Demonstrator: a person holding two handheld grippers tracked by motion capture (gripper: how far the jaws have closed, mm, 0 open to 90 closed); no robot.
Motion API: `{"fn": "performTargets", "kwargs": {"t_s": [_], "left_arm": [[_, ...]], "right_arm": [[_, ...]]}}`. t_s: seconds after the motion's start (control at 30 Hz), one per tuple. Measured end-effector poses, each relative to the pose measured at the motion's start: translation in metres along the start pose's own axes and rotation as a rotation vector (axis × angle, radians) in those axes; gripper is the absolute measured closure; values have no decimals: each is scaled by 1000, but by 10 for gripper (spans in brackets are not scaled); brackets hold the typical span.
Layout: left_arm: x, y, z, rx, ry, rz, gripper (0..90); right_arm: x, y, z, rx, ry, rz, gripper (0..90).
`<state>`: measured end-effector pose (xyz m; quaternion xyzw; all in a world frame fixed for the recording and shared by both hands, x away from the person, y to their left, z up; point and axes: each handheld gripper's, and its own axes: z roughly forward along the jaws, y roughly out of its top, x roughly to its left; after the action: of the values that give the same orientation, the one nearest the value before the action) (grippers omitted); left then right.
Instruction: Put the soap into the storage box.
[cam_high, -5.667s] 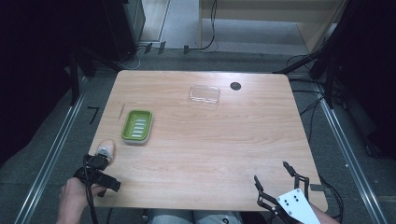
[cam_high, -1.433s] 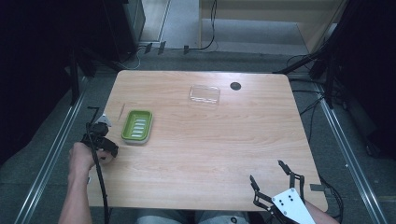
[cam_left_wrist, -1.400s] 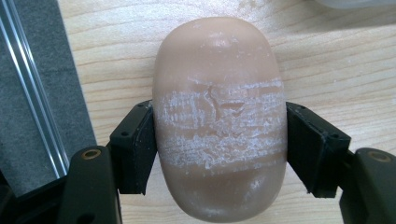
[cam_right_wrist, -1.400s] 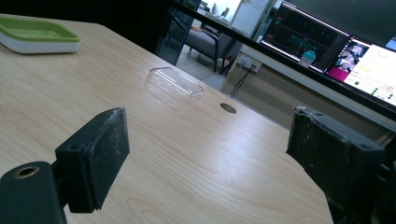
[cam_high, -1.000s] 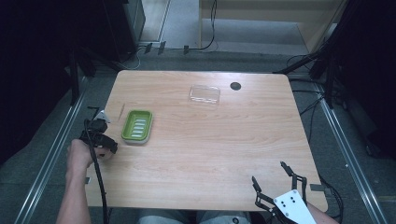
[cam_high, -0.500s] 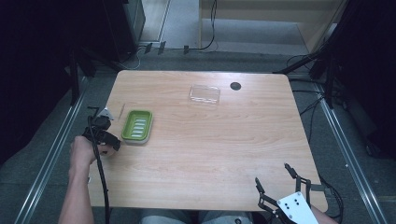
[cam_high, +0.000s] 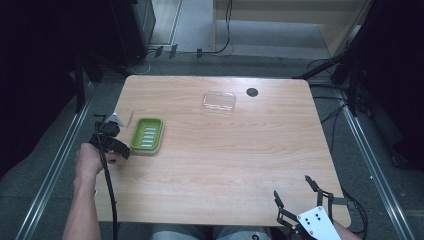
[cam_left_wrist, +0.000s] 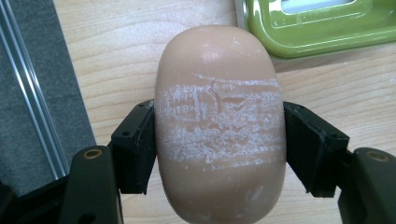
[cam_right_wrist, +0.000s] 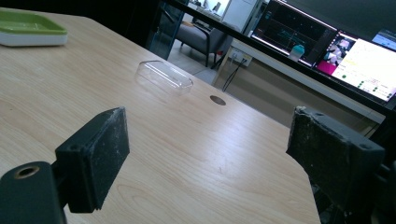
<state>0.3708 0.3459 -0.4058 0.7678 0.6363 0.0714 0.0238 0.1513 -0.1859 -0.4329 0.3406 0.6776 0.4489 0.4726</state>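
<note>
The peach-coloured oval bar of soap (cam_left_wrist: 219, 126), its face scuffed white, sits clamped across its narrow waist in the left claw (cam_left_wrist: 219, 140), held over the wooden counter (cam_high: 240, 150) at its left edge. Its long axis runs straight out along the claw, the far rounded end pointing ahead and past the near corner of the green ridged plastic soap dish (cam_left_wrist: 317, 23), which lies just ahead and to one side. To seat it well, I judge the soap should be swung over the dish, its length lined up with the dish's length, lowered flat, then released. The right claw (cam_right_wrist: 205, 163) gapes wide and empty; a clear plastic lid (cam_right_wrist: 163, 74) rests beyond it.
</note>
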Motion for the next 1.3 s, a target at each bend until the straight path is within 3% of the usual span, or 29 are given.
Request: {"fn": "performTargets", "kwargs": {"t_s": [0.43, 1.3], "left_arm": [[7, 1, -15, -33, 1, -6, 335], [-12, 26, -23, -79, -11, 47, 337]], "right_arm": [[0, 0, 0, -2, -2, -5, 132], [0, 0, 1, -2, 1, 0, 131]]}}
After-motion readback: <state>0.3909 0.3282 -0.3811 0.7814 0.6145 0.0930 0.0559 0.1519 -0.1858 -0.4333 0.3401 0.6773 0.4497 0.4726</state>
